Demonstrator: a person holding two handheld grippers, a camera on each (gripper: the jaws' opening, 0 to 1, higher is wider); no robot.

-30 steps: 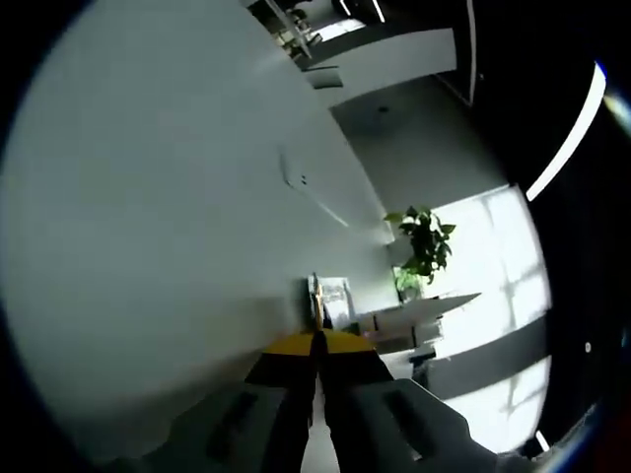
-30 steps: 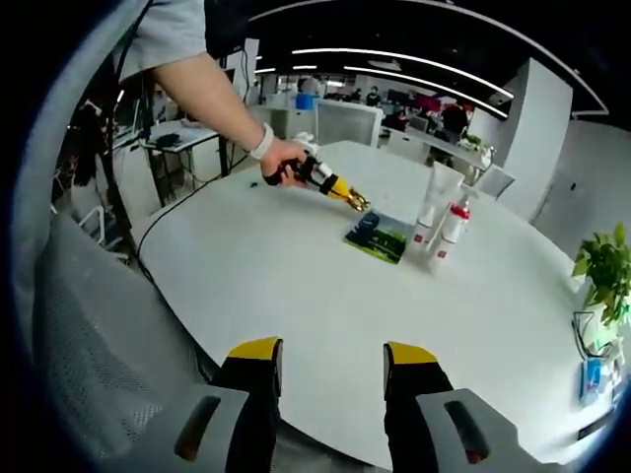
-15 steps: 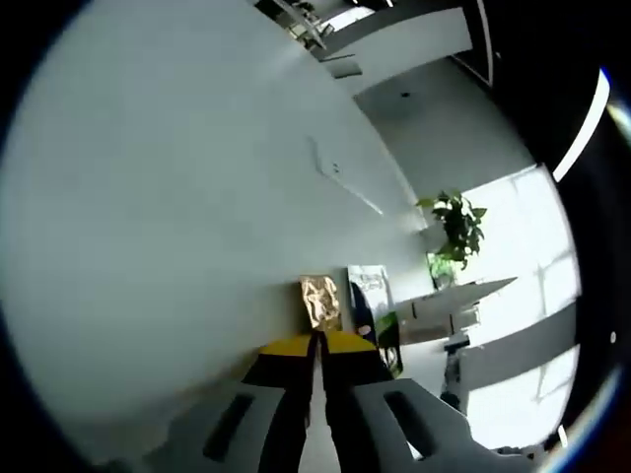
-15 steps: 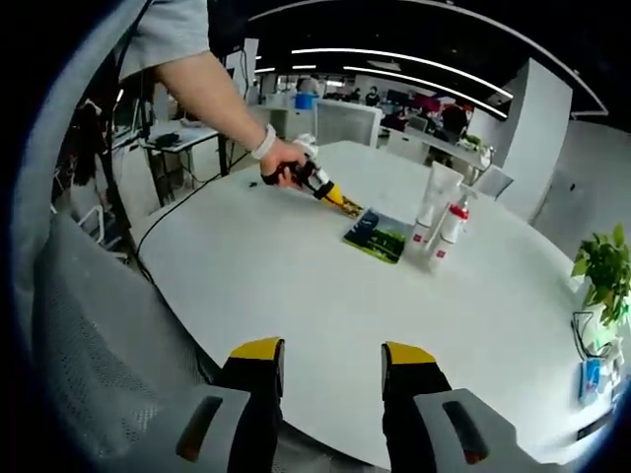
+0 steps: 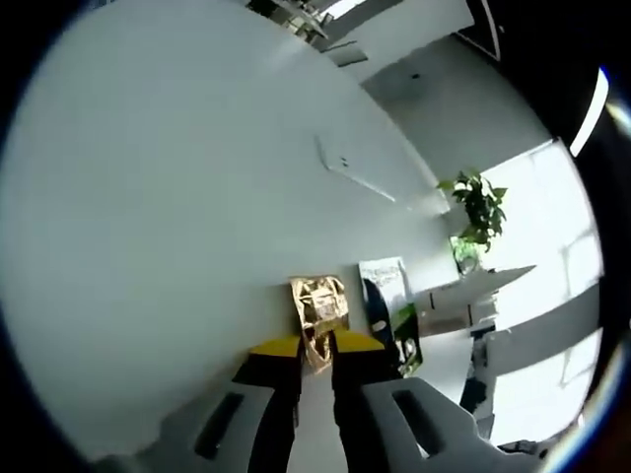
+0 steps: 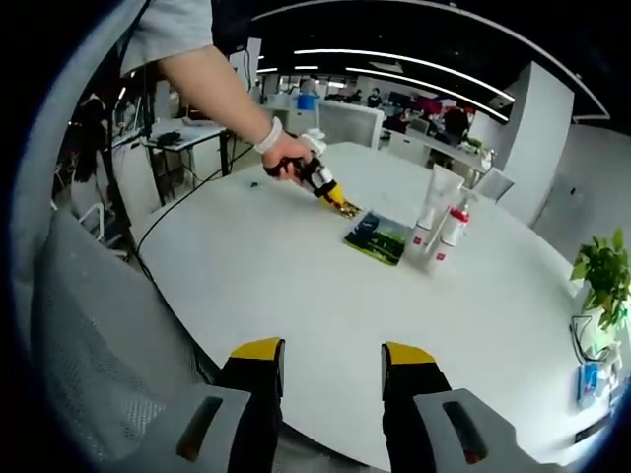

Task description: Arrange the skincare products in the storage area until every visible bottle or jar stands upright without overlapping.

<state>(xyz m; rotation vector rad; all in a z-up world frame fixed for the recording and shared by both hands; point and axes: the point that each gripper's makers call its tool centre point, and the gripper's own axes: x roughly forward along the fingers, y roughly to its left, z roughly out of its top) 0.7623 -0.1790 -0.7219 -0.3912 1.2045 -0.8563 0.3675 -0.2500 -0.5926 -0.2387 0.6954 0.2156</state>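
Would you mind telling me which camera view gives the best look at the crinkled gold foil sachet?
The left gripper view: the crinkled gold foil sachet lies on the white table just ahead of the left gripper. In the right gripper view it is a small gold speck at that gripper's tip.

Between the right gripper [image 6: 323, 370] and the products the white table [image 6: 296, 296] lies bare, so a straight reach forward is open. At the far side the flat green packet [image 6: 377, 236], a tall white tube [image 6: 435, 202] and a red-capped bottle [image 6: 450, 232] stand close together. The left gripper [image 6: 344, 206] and hand [image 6: 286, 158] block that cluster's left side; its right side is free
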